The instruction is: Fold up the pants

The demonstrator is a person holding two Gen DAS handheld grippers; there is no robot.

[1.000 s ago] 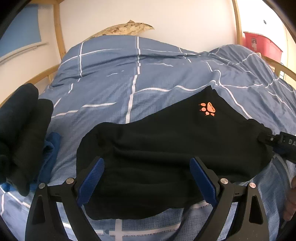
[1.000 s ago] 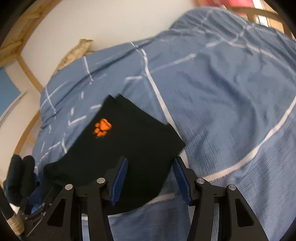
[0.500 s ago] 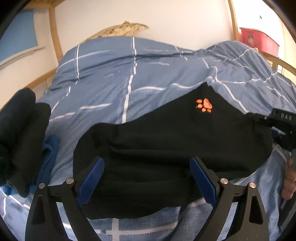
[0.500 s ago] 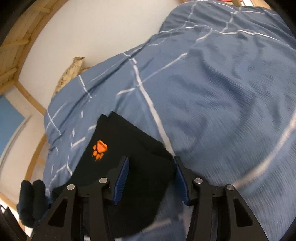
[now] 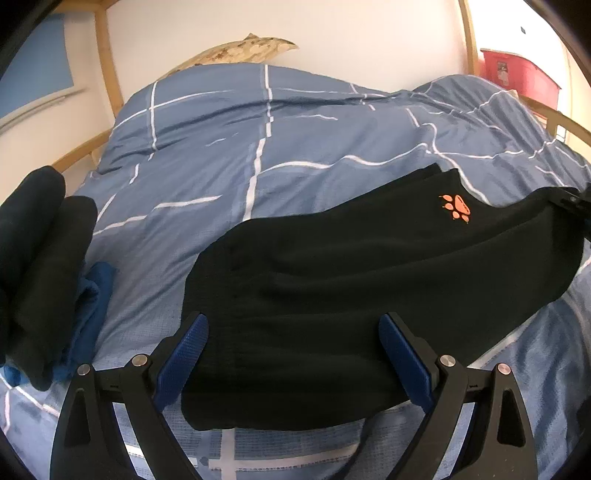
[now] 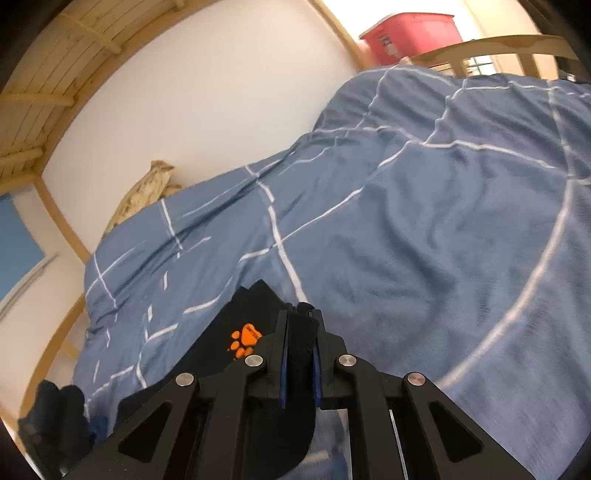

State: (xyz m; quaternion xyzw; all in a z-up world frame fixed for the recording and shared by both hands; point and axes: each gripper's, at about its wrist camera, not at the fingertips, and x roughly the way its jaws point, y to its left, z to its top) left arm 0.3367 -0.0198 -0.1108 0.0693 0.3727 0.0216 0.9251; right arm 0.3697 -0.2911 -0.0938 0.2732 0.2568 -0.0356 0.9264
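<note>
Black pants (image 5: 369,280) lie lengthwise along bed's (image 5: 295,140) near edge: right gripper (image 6: 300,354) clamps one end, left gripper (image 5: 295,362) gapes over the other.

no words readable here; just an orange paw-print logo (image 5: 457,208) on the black pants (image 5: 369,280); red box (image 6: 410,31) label too blurred to read

Black pants (image 5: 369,280) lie on the blue duvet (image 5: 258,129) — left gripper (image 5: 293,354) spread wide.
</note>
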